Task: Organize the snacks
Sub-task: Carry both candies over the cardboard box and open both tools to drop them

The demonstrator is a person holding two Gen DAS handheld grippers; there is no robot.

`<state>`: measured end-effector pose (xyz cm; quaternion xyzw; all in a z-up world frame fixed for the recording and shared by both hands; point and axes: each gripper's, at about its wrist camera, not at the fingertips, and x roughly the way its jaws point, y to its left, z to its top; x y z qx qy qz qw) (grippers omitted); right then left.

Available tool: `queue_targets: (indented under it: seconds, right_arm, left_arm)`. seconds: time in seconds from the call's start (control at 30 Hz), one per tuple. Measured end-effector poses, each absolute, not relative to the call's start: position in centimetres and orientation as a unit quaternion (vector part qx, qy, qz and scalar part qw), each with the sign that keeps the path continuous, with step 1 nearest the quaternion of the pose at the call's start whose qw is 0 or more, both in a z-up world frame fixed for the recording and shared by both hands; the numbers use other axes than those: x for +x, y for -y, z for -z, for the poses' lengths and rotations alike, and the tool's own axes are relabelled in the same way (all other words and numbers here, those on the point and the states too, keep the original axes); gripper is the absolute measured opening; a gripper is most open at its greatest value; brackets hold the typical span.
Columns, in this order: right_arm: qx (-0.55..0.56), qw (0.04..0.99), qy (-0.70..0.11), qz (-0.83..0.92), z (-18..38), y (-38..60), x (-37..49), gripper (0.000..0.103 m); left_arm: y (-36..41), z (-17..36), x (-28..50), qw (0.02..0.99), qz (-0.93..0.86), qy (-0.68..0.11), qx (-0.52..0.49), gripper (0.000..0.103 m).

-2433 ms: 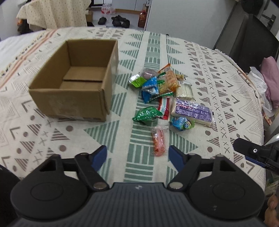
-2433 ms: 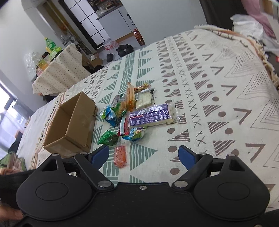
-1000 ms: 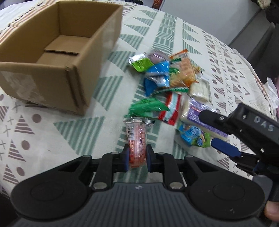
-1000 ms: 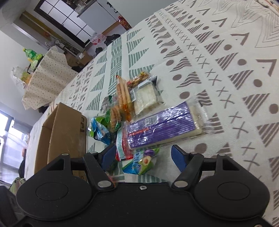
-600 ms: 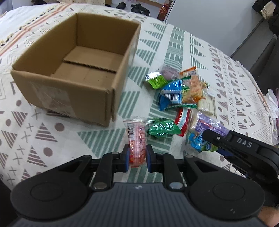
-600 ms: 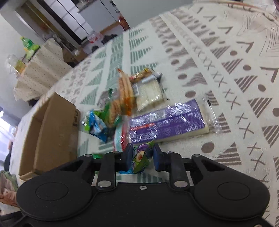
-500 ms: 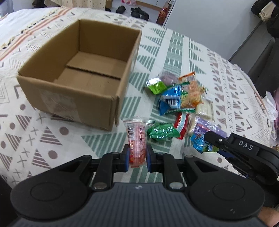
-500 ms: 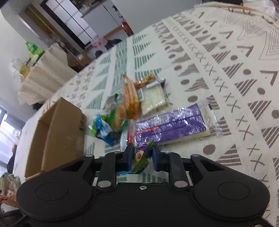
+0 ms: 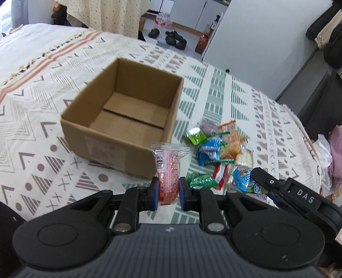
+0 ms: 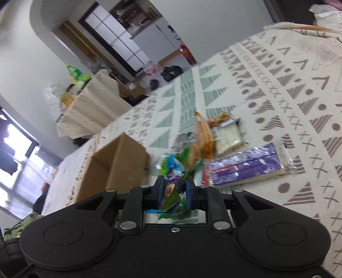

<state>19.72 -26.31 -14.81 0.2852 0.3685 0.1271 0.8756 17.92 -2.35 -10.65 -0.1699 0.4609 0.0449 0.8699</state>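
"DAS" on right tongs [image 9: 259, 179]

Surface [image 9: 235, 89] covered by cream cloth with grey and green triangle, cross and dot pattern, orange stripes at far left; far left, table draped in dotted beige cloth [image 9: 111, 12], bottles and bags on top of it [image 10: 74, 74]; wood floor beyond with dark shoes [image 9: 175, 39] and a red bottle [image 9: 203, 41] by a white wall panel [image 9: 256, 42]; white cabinets behind a dark-framed opening [image 10: 126, 47]; bright window at left [image 10: 17, 149]; pink and white clothes heaped at right [image 9: 333, 154].
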Motion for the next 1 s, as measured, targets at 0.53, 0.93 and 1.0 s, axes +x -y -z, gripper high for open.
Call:
queue_targets:
  seconds: [0.53, 0.93, 1.0]
  right_arm:
    - [0.291, 0.883, -0.321, -0.178, 12.2, 22.0, 19.9, 0.020]
    - [0.311, 0.883, -0.296, -0.191, 11.1, 19.5, 20.8, 0.020]
    - [0.310, 0.884, -0.294, -0.191, 11.1, 19.1, 20.9, 0.020]
  left_arm:
    - [-1.6, 7.7, 17.8, 0.887, -0.065, -0.428, -0.163, 0.018]
    - [-5.3, 7.1, 19.2, 0.891, -0.068, -0.413, -0.177, 0.018]
    - [-5.9, 7.3, 19.7, 0.890, -0.067, -0.414, -0.181, 0.018]
